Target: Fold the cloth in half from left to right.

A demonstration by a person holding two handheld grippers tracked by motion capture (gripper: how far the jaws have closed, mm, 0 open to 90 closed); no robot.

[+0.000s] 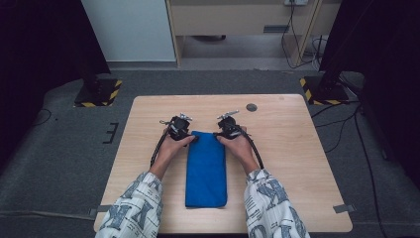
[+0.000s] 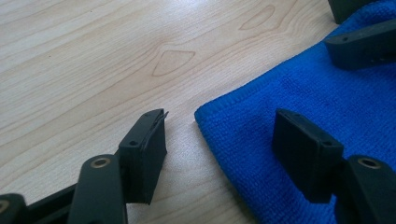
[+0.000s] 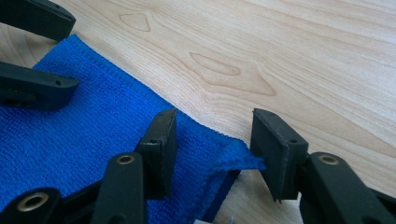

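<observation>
High view: blue towel (image 1: pixel 206 171) lengthwise, front-to-back.

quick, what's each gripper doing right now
left gripper: open, jaws straddling a far corner of the blue cloth, not pressing it.
right gripper: open, the other far corner lifted between its jaws, not clamped.

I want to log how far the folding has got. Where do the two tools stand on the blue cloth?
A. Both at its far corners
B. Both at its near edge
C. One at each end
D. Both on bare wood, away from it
A: in the high view the left tool and the right tool sit at the two far corners of the blue cloth, each with a corner between open jaws.
</observation>
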